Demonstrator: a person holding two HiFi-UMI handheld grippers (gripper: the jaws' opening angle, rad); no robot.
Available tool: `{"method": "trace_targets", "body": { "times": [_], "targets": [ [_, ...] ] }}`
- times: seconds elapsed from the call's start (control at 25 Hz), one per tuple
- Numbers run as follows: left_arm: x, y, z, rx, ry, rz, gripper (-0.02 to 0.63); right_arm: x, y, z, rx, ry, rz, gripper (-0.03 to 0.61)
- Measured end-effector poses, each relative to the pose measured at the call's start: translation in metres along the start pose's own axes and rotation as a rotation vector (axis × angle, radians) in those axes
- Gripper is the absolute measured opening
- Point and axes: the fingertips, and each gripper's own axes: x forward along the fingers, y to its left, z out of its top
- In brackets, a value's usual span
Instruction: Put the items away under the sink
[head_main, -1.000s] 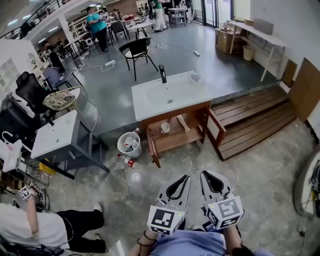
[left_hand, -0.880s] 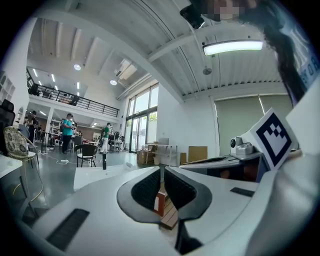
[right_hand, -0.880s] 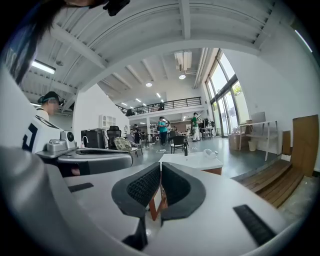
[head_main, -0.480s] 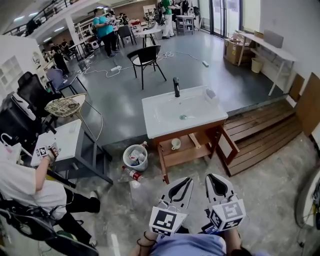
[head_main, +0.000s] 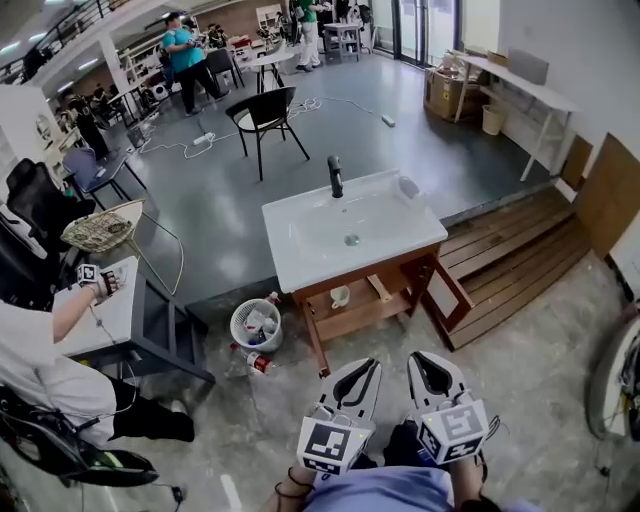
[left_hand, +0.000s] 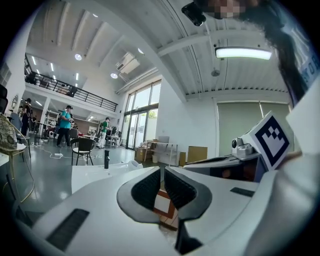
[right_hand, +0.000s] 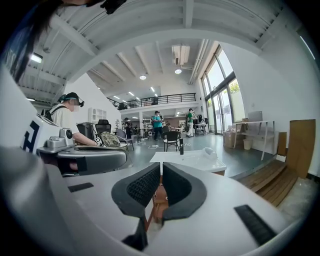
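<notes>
The white sink (head_main: 350, 235) with a black faucet (head_main: 335, 175) stands ahead on a wooden cabinet (head_main: 352, 315) whose two doors hang open. On the cabinet shelf sit a white cup (head_main: 340, 296) and a wooden piece (head_main: 380, 288). A white object (head_main: 408, 187) lies on the sink's far right corner. My left gripper (head_main: 370, 363) and right gripper (head_main: 418, 357) are side by side low in the head view, well short of the cabinet, both shut with nothing between the jaws. The sink (right_hand: 195, 159) shows beyond the right gripper (right_hand: 161, 172); the left gripper (left_hand: 162, 172) points past the sink (left_hand: 100, 172).
A white waste basket (head_main: 256, 325) with rubbish stands left of the cabinet, a red-labelled bottle (head_main: 257, 361) lying on the floor beside it. A grey table (head_main: 140, 310) and a seated person (head_main: 50, 370) are at the left. Wooden decking (head_main: 510, 250) lies to the right.
The sink and cabinet have grown a little larger and shifted in the head view. The person at left moved up beside the grey table. Both grippers stay shut, side by side.
</notes>
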Motion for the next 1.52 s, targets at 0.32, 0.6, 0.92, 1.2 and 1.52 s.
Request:
{"method": "trace_targets", "body": {
  "times": [0.32, 0.6, 0.92, 1.2, 1.52],
  "targets": [
    [0.033, 0.042, -0.012, -0.018, 0.040, 0.052, 0.034, 0.058, -0.024, 0.000, 0.004, 0.029, 0.041, 0.017],
    [0.104, 0.080, 0.006, -0.022, 0.024, 0.155, 0.034, 0.124, -0.078, 0.022, -0.018, 0.029, 0.132, 0.017],
    [0.219, 0.099, 0.024, -0.044, 0.016, 0.215, 0.034, 0.187, -0.174, 0.050, -0.035, 0.041, 0.181, 0.017],
    [0.293, 0.100, 0.023, -0.068, 0.031, 0.222, 0.034, 0.226, -0.241, 0.052, -0.032, 0.058, 0.204, 0.017],
    [0.337, 0.106, 0.026, -0.045, 0.045, 0.249, 0.034, 0.254, -0.288, 0.053, -0.012, 0.057, 0.218, 0.018]
  ]
}}
